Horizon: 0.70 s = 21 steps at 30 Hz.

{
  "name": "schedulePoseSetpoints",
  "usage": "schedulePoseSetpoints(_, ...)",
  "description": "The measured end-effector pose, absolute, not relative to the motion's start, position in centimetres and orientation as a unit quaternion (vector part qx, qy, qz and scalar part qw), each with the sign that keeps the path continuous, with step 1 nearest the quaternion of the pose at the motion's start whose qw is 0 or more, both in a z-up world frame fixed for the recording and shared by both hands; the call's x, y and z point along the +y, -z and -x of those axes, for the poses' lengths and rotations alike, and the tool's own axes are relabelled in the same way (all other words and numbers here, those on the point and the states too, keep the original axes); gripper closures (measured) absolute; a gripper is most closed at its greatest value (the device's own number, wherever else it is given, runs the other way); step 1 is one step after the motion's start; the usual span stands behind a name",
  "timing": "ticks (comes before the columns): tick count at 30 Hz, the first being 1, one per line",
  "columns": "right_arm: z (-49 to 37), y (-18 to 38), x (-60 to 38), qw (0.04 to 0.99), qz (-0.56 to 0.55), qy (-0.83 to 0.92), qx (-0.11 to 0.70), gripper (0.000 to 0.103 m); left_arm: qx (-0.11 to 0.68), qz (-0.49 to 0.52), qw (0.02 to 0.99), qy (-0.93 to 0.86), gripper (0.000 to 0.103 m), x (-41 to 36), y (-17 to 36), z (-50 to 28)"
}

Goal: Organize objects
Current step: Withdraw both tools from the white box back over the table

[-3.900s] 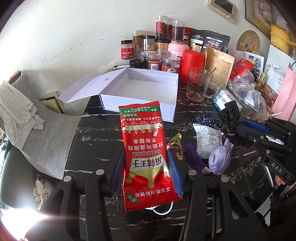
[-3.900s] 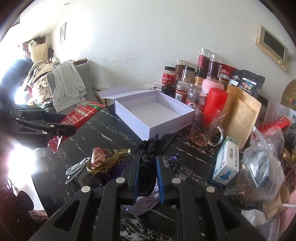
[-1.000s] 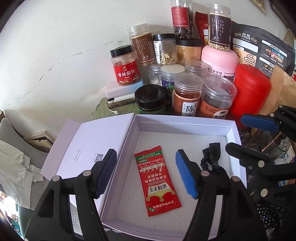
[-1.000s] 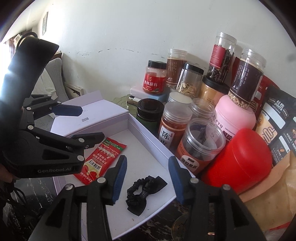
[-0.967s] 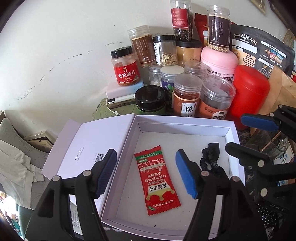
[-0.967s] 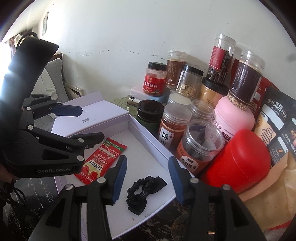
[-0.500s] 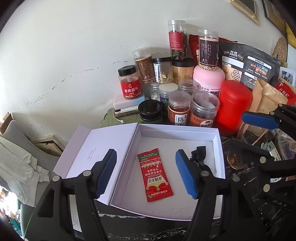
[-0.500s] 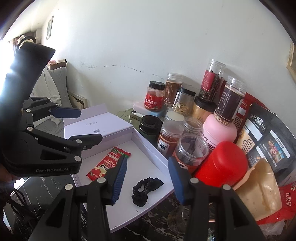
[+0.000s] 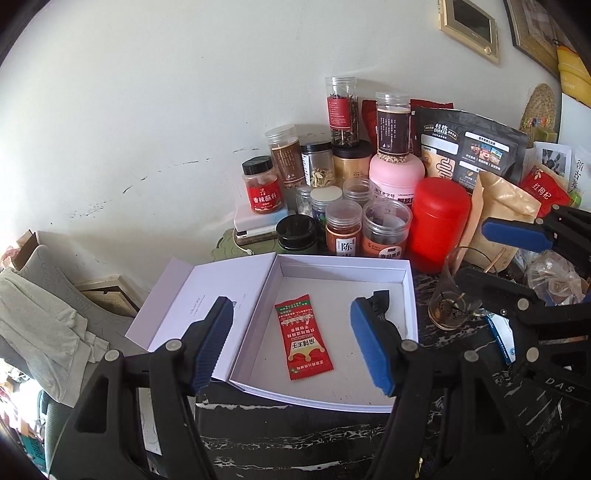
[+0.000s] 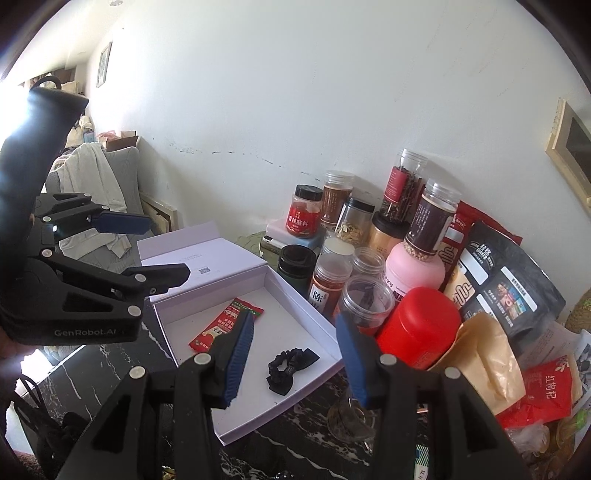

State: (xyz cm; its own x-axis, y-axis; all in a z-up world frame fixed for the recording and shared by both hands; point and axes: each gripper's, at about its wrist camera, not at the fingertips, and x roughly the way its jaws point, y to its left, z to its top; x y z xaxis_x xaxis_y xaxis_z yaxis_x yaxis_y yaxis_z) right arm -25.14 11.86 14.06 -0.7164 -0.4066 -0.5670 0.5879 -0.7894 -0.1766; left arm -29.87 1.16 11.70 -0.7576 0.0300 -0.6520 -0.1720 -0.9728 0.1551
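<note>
Both tongs gape, empty: left tongs (image 9: 291,345), right tongs (image 10: 295,354) above white box (image 9: 343,267). Inside, red packet (image 9: 303,338) and black scrunchie (image 10: 291,365) lie apart; jars (image 9: 343,232) crowd its far rim.

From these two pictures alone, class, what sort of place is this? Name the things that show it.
Probably a lived-in home, a living or dining corner. A dark marble-patterned table against a white wall holds a cluster of spice jars and food pouches; framed pictures hang above, and a chair draped with clothes stands beside.
</note>
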Motion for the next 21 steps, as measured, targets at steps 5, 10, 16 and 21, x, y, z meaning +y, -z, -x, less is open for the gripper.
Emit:
schedulePoseSetpoints(5, 23.2, -14.7, 12.8, 0.273, -0.255, 0.911, 0.173, 0.056, 0.097, 0.344, 0.055, -0.932, 0.038, 1.3, -12.4, 27.6)
schedulePoseSetpoints(10, 21.2, -14.8, 13.7, 0.272, -0.253, 0.912, 0.174, 0.056, 0.092, 0.344, 0.064, -0.932, 0.038, 1.8, -12.8, 25.1)
schedulePoseSetpoints(16, 19.0, -14.5, 14.6, 0.275, -0.253, 0.911, 0.173, 0.056, 0.091, 0.344, 0.061, -0.933, 0.038, 2.0, -13.0, 22.1)
schedulePoseSetpoints(21, 17.1, -13.9, 15.1, 0.279, -0.254, 0.910, 0.174, 0.056, 0.088, 0.349, 0.059, -0.931, 0.038, 2.0, -12.6, 19.6)
